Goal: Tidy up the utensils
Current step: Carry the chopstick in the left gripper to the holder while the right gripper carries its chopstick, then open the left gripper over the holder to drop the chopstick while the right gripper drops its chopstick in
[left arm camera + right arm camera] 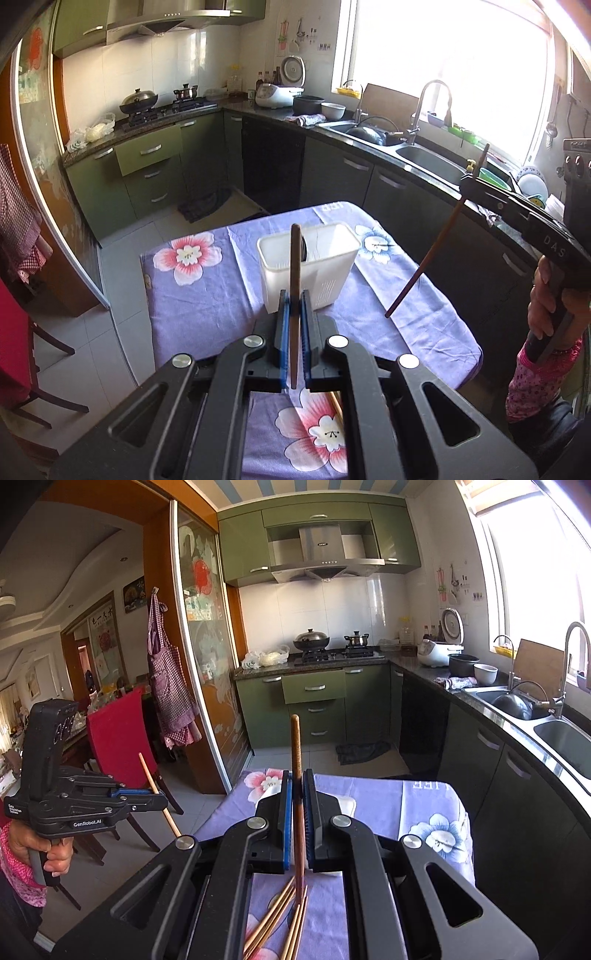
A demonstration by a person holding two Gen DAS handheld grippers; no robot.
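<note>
Your left gripper (pixel 294 295) is clenched on a brown chopstick (pixel 294 288) standing upright, above the near side of the table (pixel 207 295). The white utensil holder (pixel 308 266) sits mid-table, well in from every edge, open floor beyond the far edge. Your right gripper (pixel 296 786) grasps another chopstick (pixel 297 775), held off the table's right edge in the left view. More loose chopsticks (pixel 280 915) lie on the cloth beneath your right gripper.

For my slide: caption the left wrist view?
Both grippers clamp chopsticks above the white holder.
</note>
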